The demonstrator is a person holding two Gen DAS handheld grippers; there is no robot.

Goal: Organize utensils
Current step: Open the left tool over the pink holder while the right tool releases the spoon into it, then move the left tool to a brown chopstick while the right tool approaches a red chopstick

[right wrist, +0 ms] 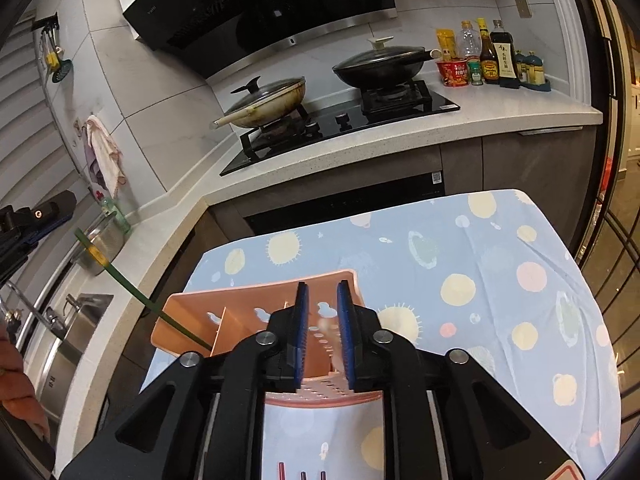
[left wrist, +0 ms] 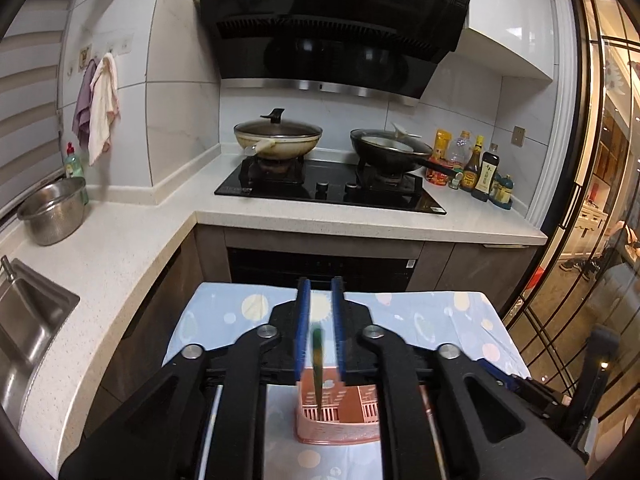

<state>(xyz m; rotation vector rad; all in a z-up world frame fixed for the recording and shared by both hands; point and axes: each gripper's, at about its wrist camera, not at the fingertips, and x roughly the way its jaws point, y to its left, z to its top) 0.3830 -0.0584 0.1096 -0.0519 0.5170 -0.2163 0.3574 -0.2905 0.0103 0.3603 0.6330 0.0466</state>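
Observation:
In the left wrist view my left gripper (left wrist: 321, 284) stands slightly open above a pink slotted utensil holder (left wrist: 340, 412). A blurred green stick with a yellow band (left wrist: 317, 364) hangs between the blue pads without touching them, its lower end in the holder. My right gripper (right wrist: 323, 286) is also slightly open over the pink holder (right wrist: 240, 304), with a pale blurred utensil (right wrist: 327, 330) loose in the gap. From the right wrist view the green stick (right wrist: 132, 292) leans out of the holder's left compartment toward the left gripper (right wrist: 32, 220).
The holder sits on a small table with a blue planet-print cloth (right wrist: 480, 280). A few dark stick ends (right wrist: 303, 475) lie at the near edge. Beyond are the counter, a hob with two lidded pans (left wrist: 278, 136), sauce bottles (left wrist: 480, 168), a steel colander (left wrist: 54, 212) and a sink (left wrist: 28, 328).

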